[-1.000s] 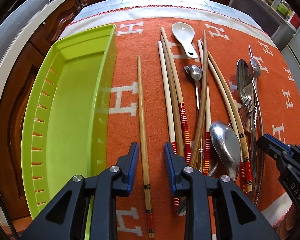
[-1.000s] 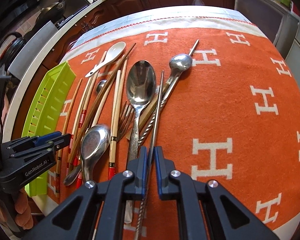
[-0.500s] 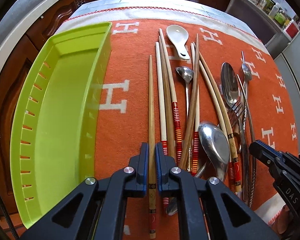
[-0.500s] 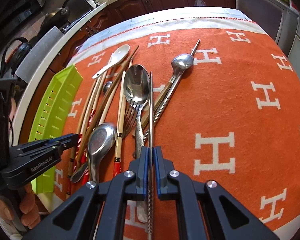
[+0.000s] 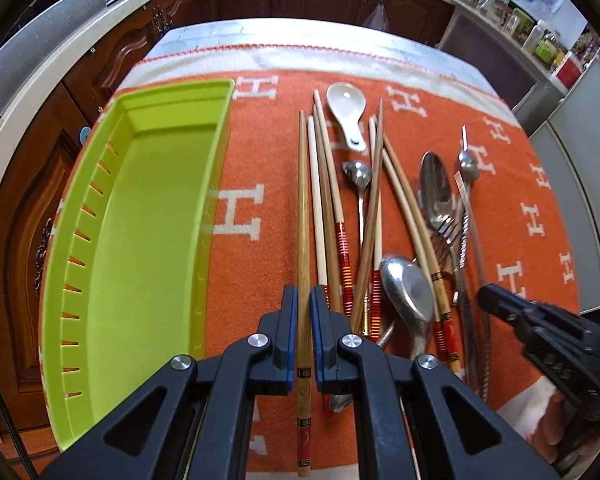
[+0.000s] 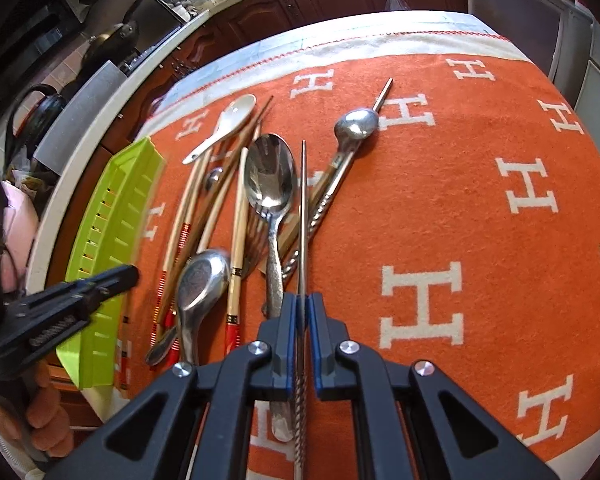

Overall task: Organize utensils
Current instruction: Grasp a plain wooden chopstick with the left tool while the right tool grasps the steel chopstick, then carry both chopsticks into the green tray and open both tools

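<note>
An orange blanket (image 5: 260, 152) patterned with white H letters covered the table. A lime-green tray (image 5: 140, 220) lay along its left edge, nothing visible inside. Mixed utensils (image 5: 380, 220) lay bunched beside the tray. The left gripper (image 5: 304, 300) had its fingers clenched on a wooden chopstick (image 5: 303, 200); the right gripper (image 6: 302, 304) clenched a metal chopstick (image 6: 303, 208) at the pile's right side.

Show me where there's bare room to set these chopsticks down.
The green tray is empty. A bare strip of orange cloth lies between the tray and the wooden chopsticks; a wider patch lies right of the metal spoons. The middle is crowded with crossed utensils.
</note>
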Motion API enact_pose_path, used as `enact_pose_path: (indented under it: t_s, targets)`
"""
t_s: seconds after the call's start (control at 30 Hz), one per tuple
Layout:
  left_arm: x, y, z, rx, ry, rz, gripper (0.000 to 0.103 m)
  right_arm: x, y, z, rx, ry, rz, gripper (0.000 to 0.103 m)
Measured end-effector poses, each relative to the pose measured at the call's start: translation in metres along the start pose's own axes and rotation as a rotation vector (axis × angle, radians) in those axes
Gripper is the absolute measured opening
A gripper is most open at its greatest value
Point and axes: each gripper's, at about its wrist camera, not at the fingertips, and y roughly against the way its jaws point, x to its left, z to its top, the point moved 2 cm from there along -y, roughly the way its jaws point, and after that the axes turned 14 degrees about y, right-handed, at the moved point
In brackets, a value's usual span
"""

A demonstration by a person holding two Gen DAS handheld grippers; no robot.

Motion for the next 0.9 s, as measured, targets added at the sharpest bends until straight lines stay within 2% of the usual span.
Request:
enact_pose_path:
  t_s: [0.23, 0.47, 0.63, 0.77, 0.9]
  targets:
    - [0.010, 0.038, 0.009, -0.047, 0.009, -0.059, 0.004, 0.007, -0.004, -0.004, 0.015, 0.027, -0.030, 0.006]
    - [0.034, 0.093, 0.029, -0.194, 0.001, -0.027, 0.004, 0.012, 0.018, -0.001, -0.017, -0.012, -0.048, 0.006]
    - [0.069, 0.105, 0.043, -0.252, 0.037, 0.026, 0.004, 0.037, 0.047, 0.015, -0.073, 0.007, 0.041, 0.006]
    - [0.091, 0.094, 0.047, -0.243, 0.054, 0.046, 0.004, 0.071, 0.057, 0.036, -0.100, 0.046, 0.146, 0.006]
    - [0.108, 0.072, 0.045, -0.204, 0.058, 0.050, 0.004, 0.115, 0.045, 0.065, -0.093, 0.064, 0.235, 0.006]
